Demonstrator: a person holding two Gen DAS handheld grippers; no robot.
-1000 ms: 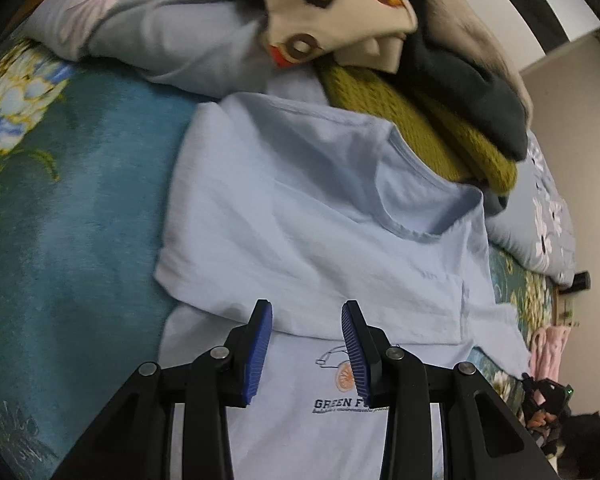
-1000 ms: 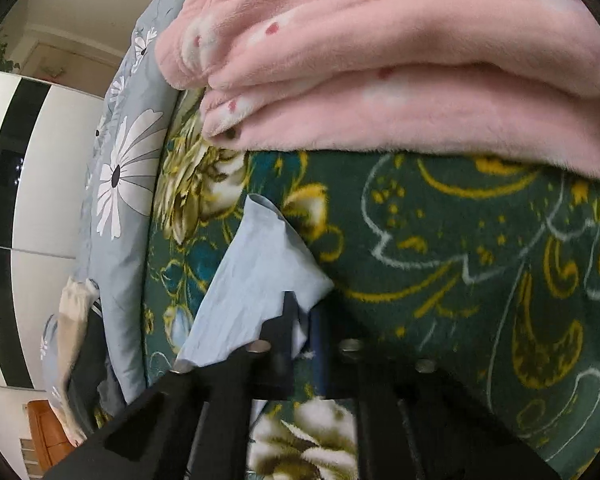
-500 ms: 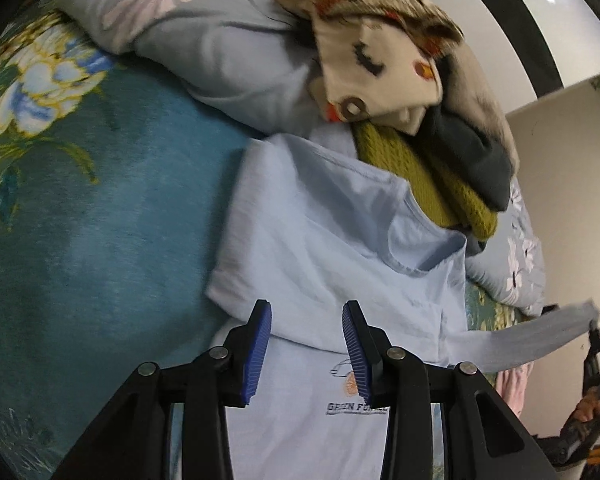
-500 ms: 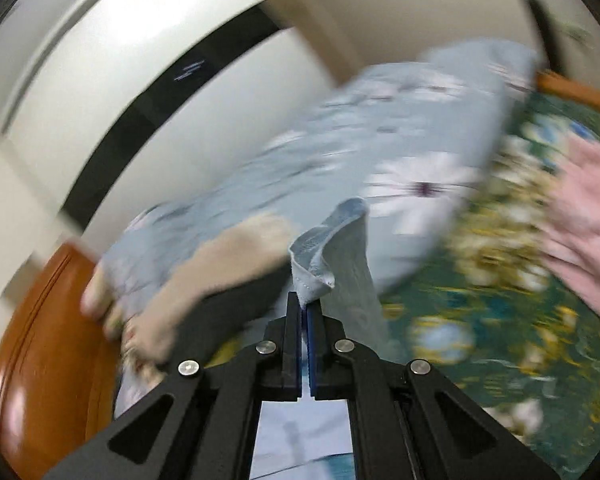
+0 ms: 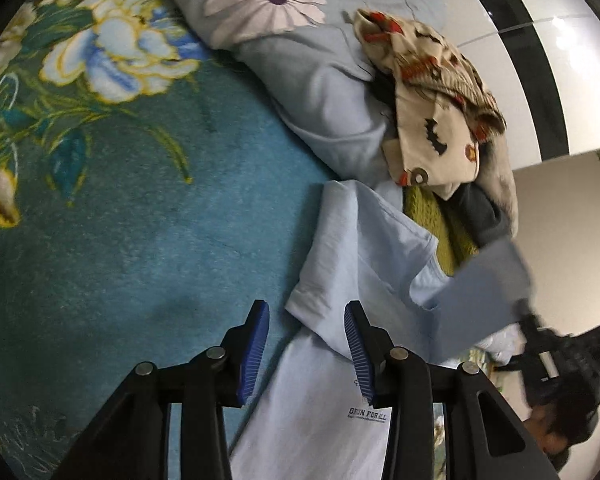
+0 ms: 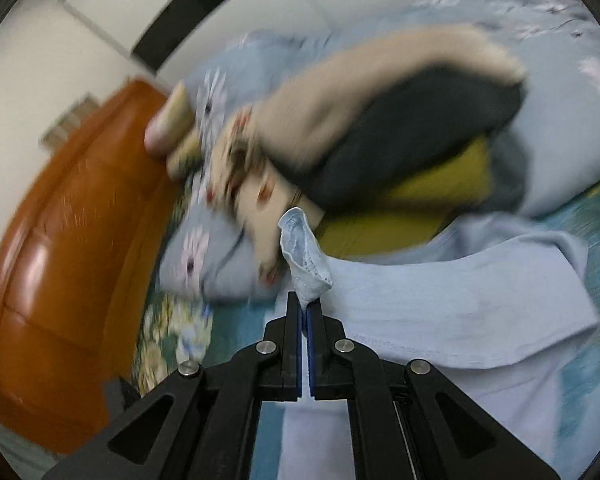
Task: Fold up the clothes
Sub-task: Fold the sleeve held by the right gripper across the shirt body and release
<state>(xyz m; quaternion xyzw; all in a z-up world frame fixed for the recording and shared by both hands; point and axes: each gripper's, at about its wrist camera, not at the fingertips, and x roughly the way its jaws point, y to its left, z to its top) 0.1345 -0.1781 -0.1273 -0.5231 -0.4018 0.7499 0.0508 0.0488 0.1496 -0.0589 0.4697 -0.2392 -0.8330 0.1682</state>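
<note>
While the left hand-held gripper (image 5: 306, 344) gapes, the right hand-held gripper (image 6: 304, 312) pinches the T-shirt (image 6: 440, 312).

A bed covered by a teal blanket (image 5: 148, 248) with large white-and-yellow flowers fills most of the left wrist view, and a pale blue pillow (image 5: 300, 40) printed with daisies lies at its far end. Behind the bed stands a glossy white wardrobe (image 5: 512, 12) with a black vertical stripe, catching spots of ceiling light, next to a plain beige wall (image 5: 564, 216). In the blurred right wrist view a polished orange-brown wooden headboard (image 6: 72, 248) rises against a cream wall (image 6: 48, 60).
</note>
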